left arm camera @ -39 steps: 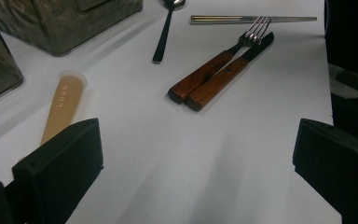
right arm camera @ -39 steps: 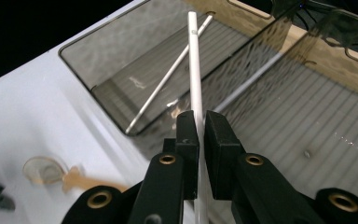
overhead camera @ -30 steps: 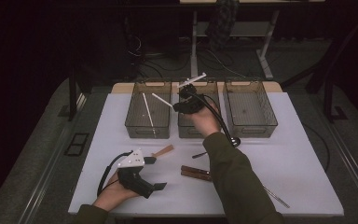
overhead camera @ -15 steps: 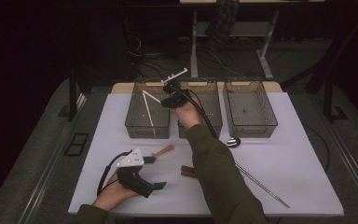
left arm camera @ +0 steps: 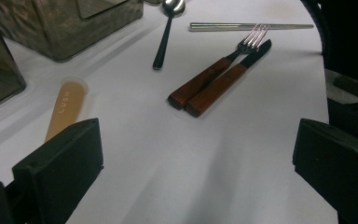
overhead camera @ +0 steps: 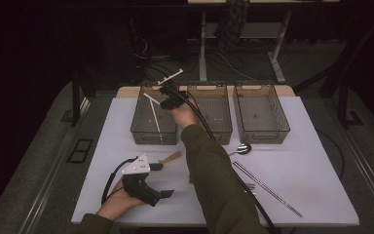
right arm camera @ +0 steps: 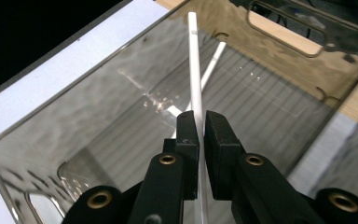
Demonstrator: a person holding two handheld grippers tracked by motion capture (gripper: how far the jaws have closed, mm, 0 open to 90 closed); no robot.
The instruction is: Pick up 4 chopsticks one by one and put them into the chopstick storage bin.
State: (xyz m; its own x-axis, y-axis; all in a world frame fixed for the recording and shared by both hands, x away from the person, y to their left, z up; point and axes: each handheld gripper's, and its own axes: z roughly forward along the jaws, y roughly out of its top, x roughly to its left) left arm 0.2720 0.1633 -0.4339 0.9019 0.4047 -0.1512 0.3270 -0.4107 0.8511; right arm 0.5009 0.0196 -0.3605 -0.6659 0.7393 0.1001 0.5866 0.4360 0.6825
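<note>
My right gripper [overhead camera: 164,97] hovers over the left clear bin [overhead camera: 141,132], shut on a white chopstick [overhead camera: 151,99] that slants down to the left. In the right gripper view the chopstick [right arm camera: 195,70] runs up from between the pinched jaws [right arm camera: 200,128] into that bin [right arm camera: 74,121]. A second white chopstick [right arm camera: 213,63] lies on the bin floor. My left gripper [overhead camera: 162,180] rests on the white table near the front left, held by a hand. Its jaws [left arm camera: 198,172] stand wide open with nothing between them.
Two more clear bins stand in the back row, the middle one [overhead camera: 219,134] and the right one [overhead camera: 263,136]. On the table lie a beige handled utensil [left arm camera: 67,107], a spoon [left arm camera: 165,32], a wooden-handled fork and knife [left arm camera: 214,79] and metal chopsticks [overhead camera: 268,187].
My right gripper has carried the white chopstick leftwards, from above the middle bin to above the left bin, and slightly lower. The left gripper has stayed put.
</note>
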